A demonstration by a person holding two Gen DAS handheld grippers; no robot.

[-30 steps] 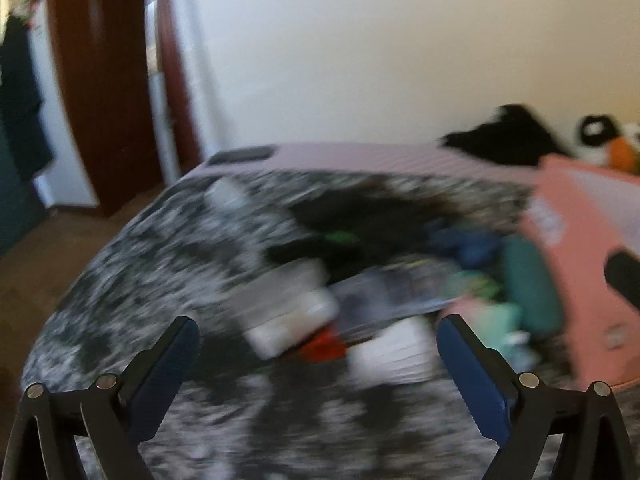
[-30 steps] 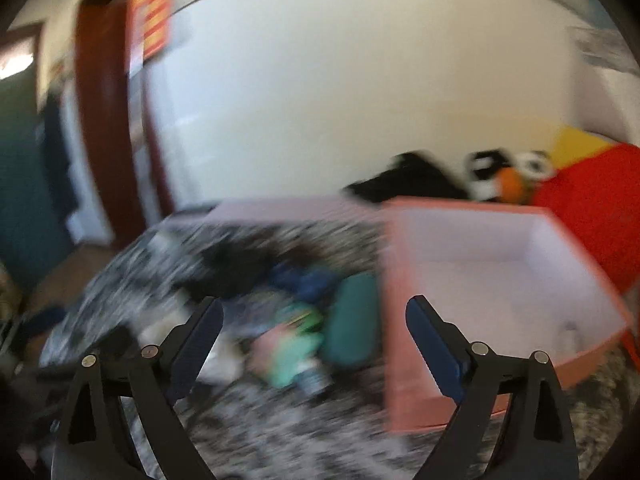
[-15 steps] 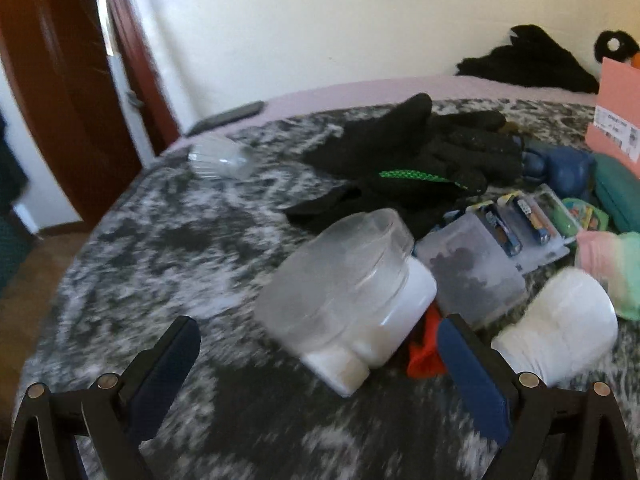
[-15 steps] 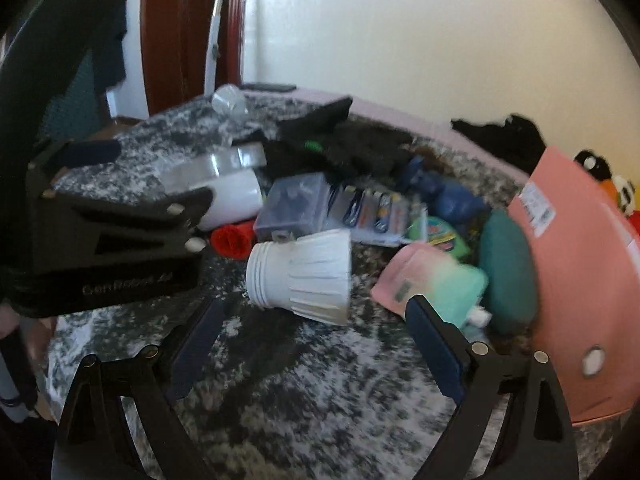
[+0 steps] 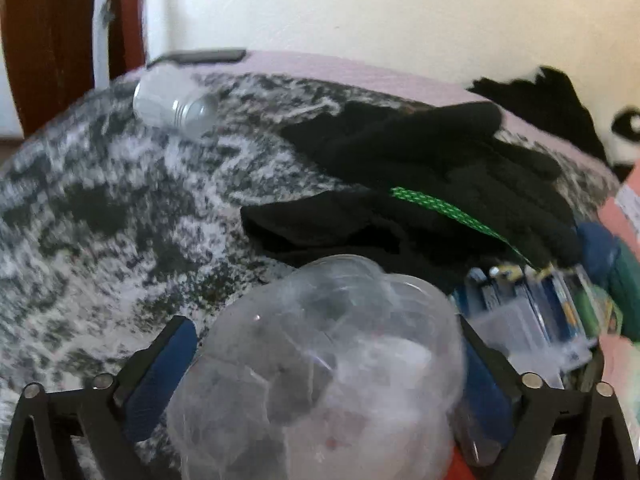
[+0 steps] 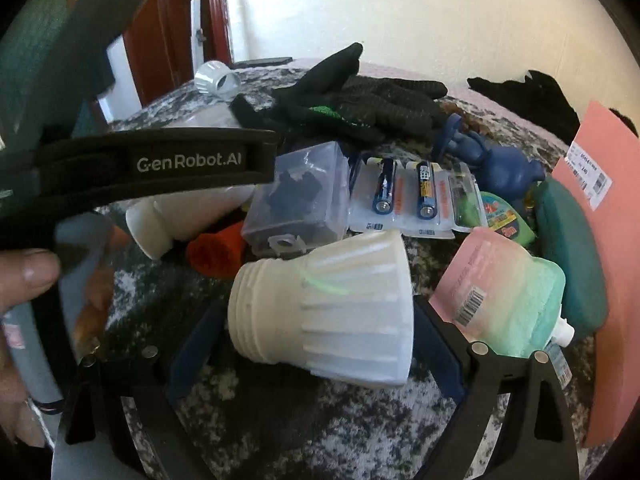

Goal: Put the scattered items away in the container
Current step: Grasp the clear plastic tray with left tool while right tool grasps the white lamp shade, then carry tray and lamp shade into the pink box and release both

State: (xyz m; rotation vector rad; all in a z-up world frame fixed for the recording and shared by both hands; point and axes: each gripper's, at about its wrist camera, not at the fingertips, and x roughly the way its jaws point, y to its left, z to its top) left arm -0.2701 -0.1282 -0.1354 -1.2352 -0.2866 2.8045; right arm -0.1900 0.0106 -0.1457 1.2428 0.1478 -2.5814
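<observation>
Left side: left gripper (image 5: 326, 380) straddles a clear plastic jar (image 5: 320, 368) lying on its side on the bed (image 5: 100, 208). Blue pads flank the jar closely; actual contact cannot be told through the blur, so no firm grip is assumed. White jar lid (image 6: 150, 226) faces the camera in the right wrist view.

Centre: right gripper (image 6: 316, 348) sits spread wide around a ribbed white bulb base (image 6: 324, 308), also on its side, threaded neck pointing left. Gaps show between the pads and the ribs; nothing is held.

Right: pink box (image 6: 600, 272), the container, stands at the far edge, well apart from both grippers.

Risks, judged:
- Jar wall is smooth, rounded and thin-looking. Squeezed off-centre, it may roll or squirt out forward.
- Bulb base is tapered; pads closing on the cone could slide toward the narrow neck.
- Soft bedding gives under load, so either item may tip as the gripper closes.
- Crowding: small clear case (image 6: 296, 196), battery pack (image 6: 404, 200) and pastel pouch (image 6: 504, 292) lie just beside the bulb base and could be dragged along.
</observation>
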